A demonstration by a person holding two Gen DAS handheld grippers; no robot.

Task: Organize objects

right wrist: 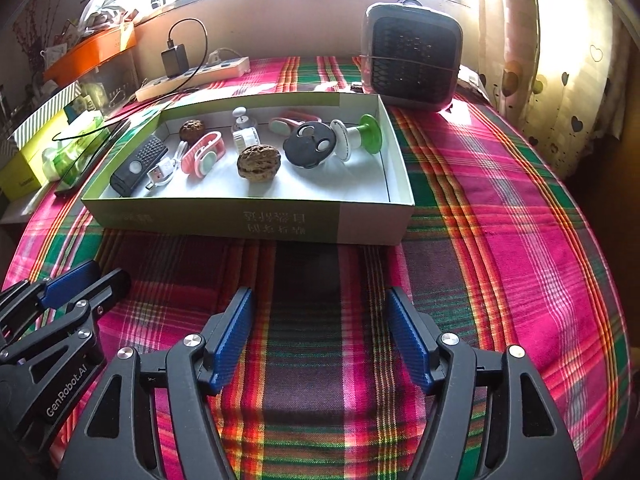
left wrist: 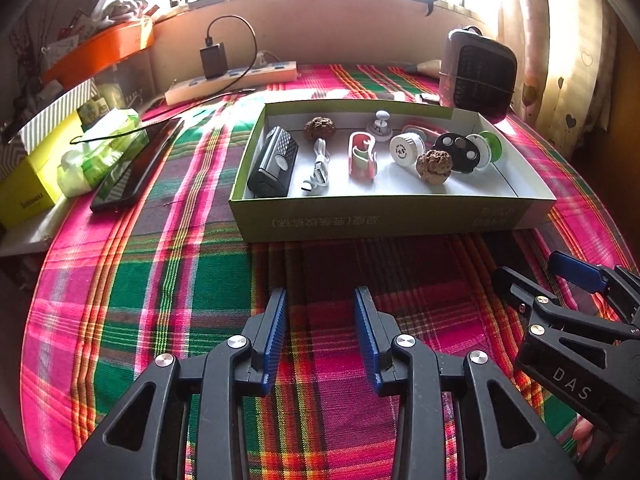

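Note:
A shallow green-and-white box (left wrist: pixel 392 216) (right wrist: pixel 248 220) stands on the plaid tablecloth. Inside lie a black device (left wrist: pixel 274 166) (right wrist: pixel 138 166), a white USB cable (left wrist: pixel 318 166), a pink clip (left wrist: pixel 362 154) (right wrist: pixel 202 156), two walnuts (left wrist: pixel 434 163) (right wrist: pixel 254 161), a white round cap (left wrist: pixel 406 150), a black disc (left wrist: pixel 458 152) (right wrist: pixel 308 146), and a green-and-white spool (left wrist: pixel 486 148) (right wrist: pixel 358 134). My left gripper (left wrist: pixel 320 312) is open and empty above the cloth in front of the box. My right gripper (right wrist: pixel 320 312) is open and empty beside it, also short of the box.
A grey heater (left wrist: pixel 476 76) (right wrist: pixel 410 64) stands behind the box at right. A power strip with a black charger (left wrist: pixel 232 76) lies at the back. A dark phone (left wrist: pixel 136 164), green tissue pack (left wrist: pixel 100 152) and yellow box (left wrist: pixel 28 188) sit at left.

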